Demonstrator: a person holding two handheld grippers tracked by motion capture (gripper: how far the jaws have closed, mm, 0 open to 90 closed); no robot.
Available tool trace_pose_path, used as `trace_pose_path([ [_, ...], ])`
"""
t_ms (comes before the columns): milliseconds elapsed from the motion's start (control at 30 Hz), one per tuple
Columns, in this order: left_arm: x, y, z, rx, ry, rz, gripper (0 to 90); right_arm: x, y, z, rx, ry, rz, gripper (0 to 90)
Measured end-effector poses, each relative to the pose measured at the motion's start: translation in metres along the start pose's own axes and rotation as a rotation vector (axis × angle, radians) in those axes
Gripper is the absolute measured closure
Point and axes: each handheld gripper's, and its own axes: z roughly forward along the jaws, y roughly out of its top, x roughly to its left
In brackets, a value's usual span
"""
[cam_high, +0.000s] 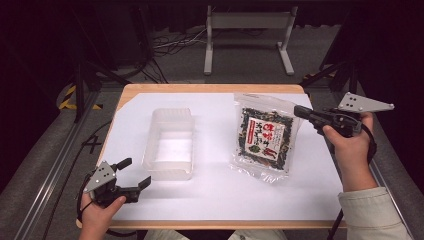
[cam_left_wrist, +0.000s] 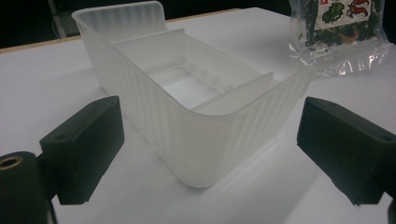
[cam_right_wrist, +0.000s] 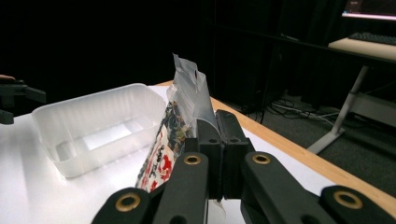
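A clear snack bag (cam_high: 263, 135) with a red and white label and dark green contents hangs tilted over the right half of the white table. My right gripper (cam_high: 299, 110) is shut on its right edge, and the bag (cam_right_wrist: 180, 116) rises edge-on from the closed jaws of that gripper (cam_right_wrist: 218, 135). A translucent plastic bin (cam_high: 169, 142) stands empty left of centre. My left gripper (cam_high: 134, 173) is open near the front left corner, its jaws spread on either side of the bin's near end (cam_left_wrist: 210, 140) without touching it.
The white sheet (cam_high: 215, 190) covers a wooden tabletop. A grey stand (cam_high: 248, 35) and cables lie on the floor behind the table. A desk with a keyboard (cam_right_wrist: 369, 37) stands off to the right.
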Motion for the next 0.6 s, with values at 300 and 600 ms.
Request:
trace_pose_path([
  [300,-0.002,0.002,0.000,0.003,-0.006,0.015,8.2,0.010,0.015,-0.011,-0.051,0.027,-0.027,90.0],
  [600,-0.004,0.011,0.000,-0.026,-0.012,0.004,8.3,0.017,0.026,-0.015,-0.072,0.036,-0.052,90.0],
])
